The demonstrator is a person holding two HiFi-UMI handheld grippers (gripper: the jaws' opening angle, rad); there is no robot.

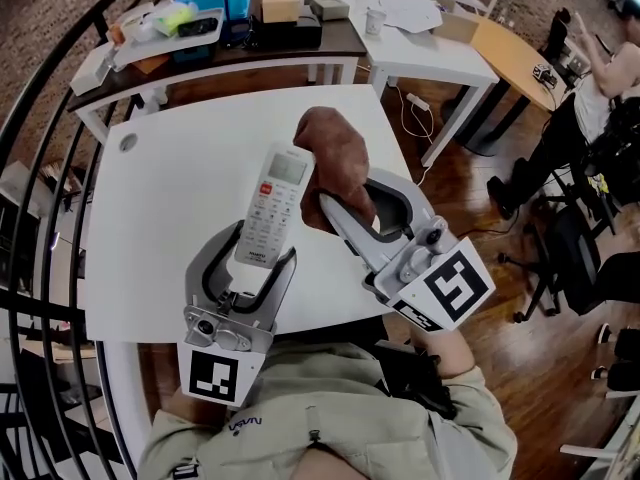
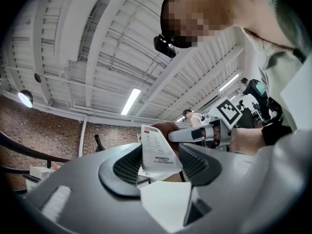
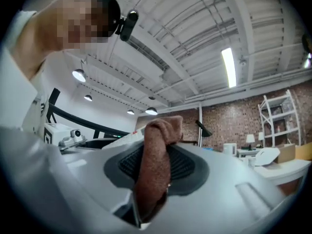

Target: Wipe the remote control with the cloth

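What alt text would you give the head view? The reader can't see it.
The left tongs grip a white remote control by its lower end, while the right tongs hold a brown cloth against its upper right edge, over a white table. Cluttered tables stand behind.

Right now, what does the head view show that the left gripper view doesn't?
Head view only: the left claw's own marker cube and the wooden floor.

Left gripper view only: a ceiling strip light and a brick wall.

Both: the remote clamped in the left claw, and the brown cloth, gripped by the right claw, at the remote's upper end.
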